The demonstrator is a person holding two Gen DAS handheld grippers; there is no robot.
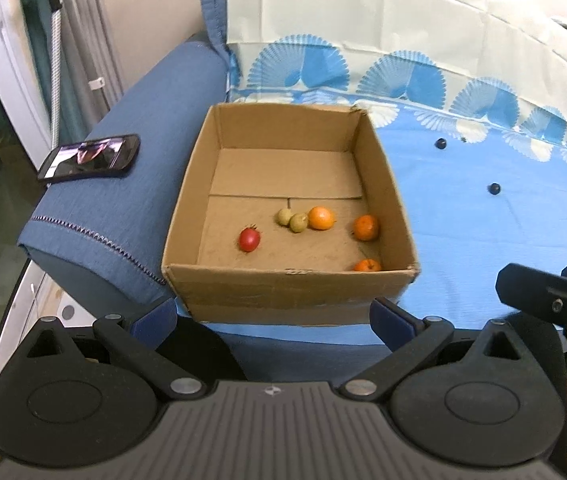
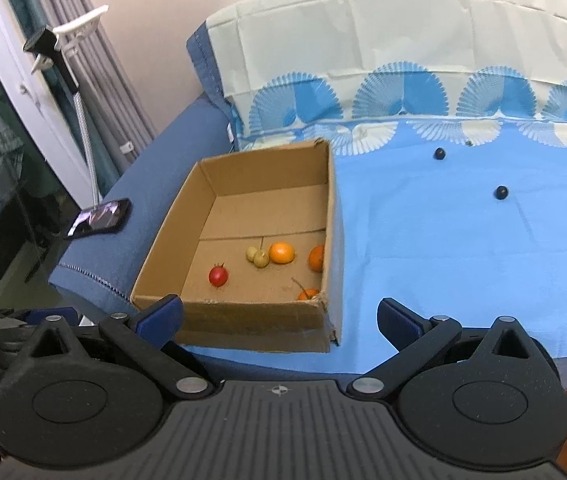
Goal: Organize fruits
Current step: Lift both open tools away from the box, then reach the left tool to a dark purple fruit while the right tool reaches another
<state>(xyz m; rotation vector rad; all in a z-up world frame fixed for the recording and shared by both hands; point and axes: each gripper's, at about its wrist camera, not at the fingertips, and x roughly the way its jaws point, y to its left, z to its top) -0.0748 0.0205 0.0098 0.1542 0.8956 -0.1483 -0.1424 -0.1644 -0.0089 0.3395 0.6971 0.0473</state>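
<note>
Box: we see an open cardboard box [image 1: 283, 280] on the sheet [image 1: 483, 208], hard against the blue armrest [image 1: 131, 200]; we place everything else relative to this box.
Red fruit: 1 red fruit [image 1: 249, 239] lies on the box floor, toward the armrest side and apart from the rest.
Green fruits: 2 small green fruits [image 1: 292, 219] touch each other near the middle of the box floor.
Orange fruits: 3 in the box; 1 orange [image 1: 320, 217] just beside the green pair, a 2nd [image 1: 366, 227] near the wall away from the armrest, a 3rd [image 1: 367, 265] in the near corner on that same side.
Dark fruits: 2 small dark berries lie outside the box on the sheet, 1 [image 1: 440, 143] nearer the pillow [image 1: 363, 20], the other [image 1: 494, 189] closer to us, both well apart from the box.
Phone: a phone [image 1: 89, 157] with a lit screen rests on the armrest, on the far side from the berries.
Left hand-held gripper: the left hand-held gripper [image 1: 273, 316] is spread wide with nothing between its fingers, held in front of the box's near wall.
Right hand-held gripper: the right hand-held gripper [image 2: 279, 316] is also spread wide and holds nothing, facing the box's near wall and corner; in the left view it shows past the box, on the berry side.
</note>
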